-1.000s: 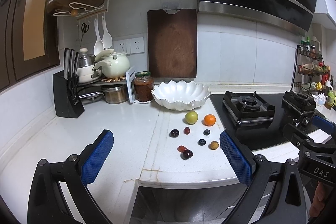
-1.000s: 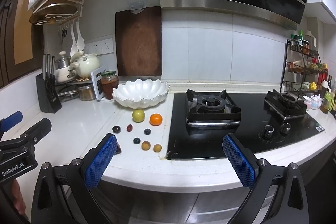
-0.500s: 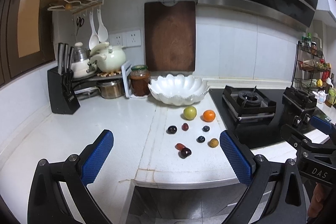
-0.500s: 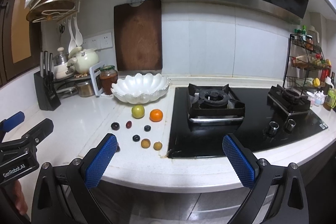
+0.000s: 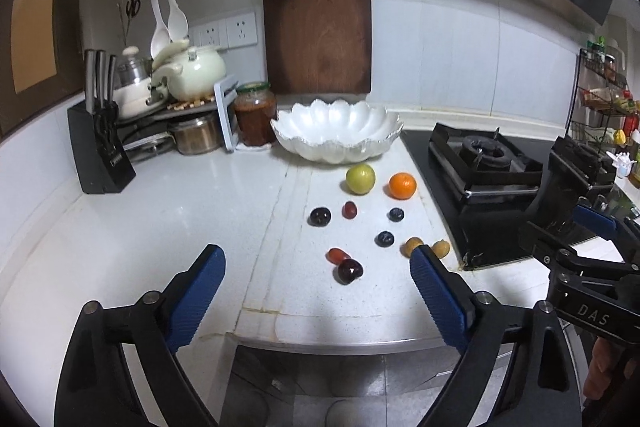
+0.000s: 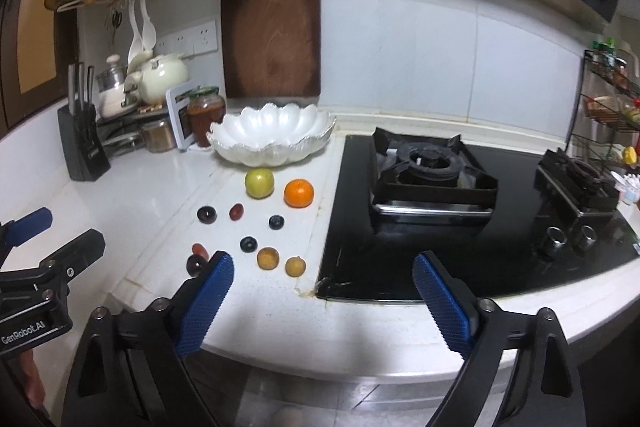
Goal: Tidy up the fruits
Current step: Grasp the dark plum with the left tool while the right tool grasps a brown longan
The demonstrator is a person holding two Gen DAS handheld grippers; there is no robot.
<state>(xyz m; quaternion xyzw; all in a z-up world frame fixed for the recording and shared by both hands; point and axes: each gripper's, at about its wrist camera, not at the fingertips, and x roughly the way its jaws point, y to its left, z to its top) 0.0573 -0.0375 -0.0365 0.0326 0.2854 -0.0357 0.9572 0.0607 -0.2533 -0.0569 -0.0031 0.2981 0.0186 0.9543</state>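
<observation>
Both tools, the left tool (image 5: 316, 265) and the right tool (image 6: 323, 273), hang released over the white stone bench (image 5: 160, 227) edge, jaws just narrowing around nothing. Small round fruits (image 5: 360, 179) lie loose before the white scalloped ceramic bowl (image 5: 336, 131). One blue pad (image 6: 206, 301) half hides a dark glossy fruit (image 6: 195, 264).

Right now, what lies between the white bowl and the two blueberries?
The green fruit and orange, side by side below the bowl; blueberries nearer. Right wrist view.

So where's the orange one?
In both views the orange sits on the white counter, right of the green fruit, just before the white bowl.
</observation>
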